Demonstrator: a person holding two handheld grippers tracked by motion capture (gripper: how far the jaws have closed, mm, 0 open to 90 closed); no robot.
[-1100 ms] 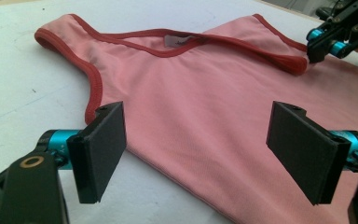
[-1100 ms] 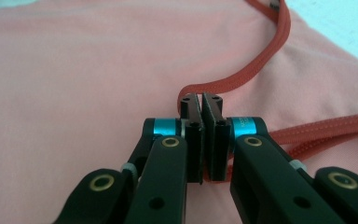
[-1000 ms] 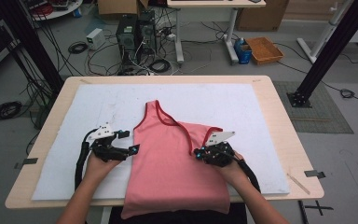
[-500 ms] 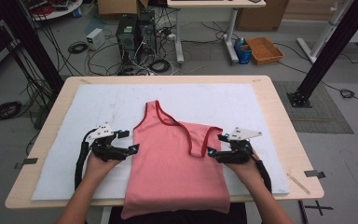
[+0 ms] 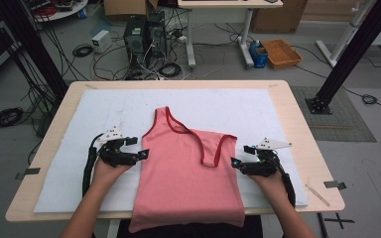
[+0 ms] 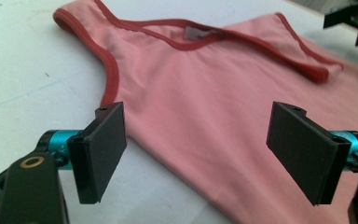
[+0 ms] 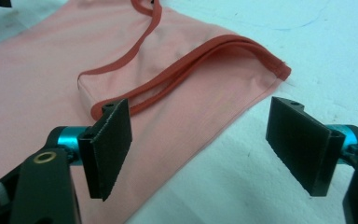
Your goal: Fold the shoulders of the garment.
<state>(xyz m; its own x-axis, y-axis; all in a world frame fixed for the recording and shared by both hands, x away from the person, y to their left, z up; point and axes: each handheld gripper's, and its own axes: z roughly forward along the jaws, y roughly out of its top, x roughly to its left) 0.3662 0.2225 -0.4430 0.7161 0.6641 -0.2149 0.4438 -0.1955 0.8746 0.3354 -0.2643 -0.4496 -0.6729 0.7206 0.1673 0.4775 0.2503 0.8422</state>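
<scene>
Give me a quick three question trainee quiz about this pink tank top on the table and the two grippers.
1. True or false: the left gripper is clamped on the pink tank top.
2. Which strap is folded down onto the top's body: A, the one nearer the right gripper, or B, the one nearer the left gripper?
3. Fill in: the tank top lies on a ____ mat.

Key: 1 false, its jaws are open at the top's edge. 2 A. 3 white.
</scene>
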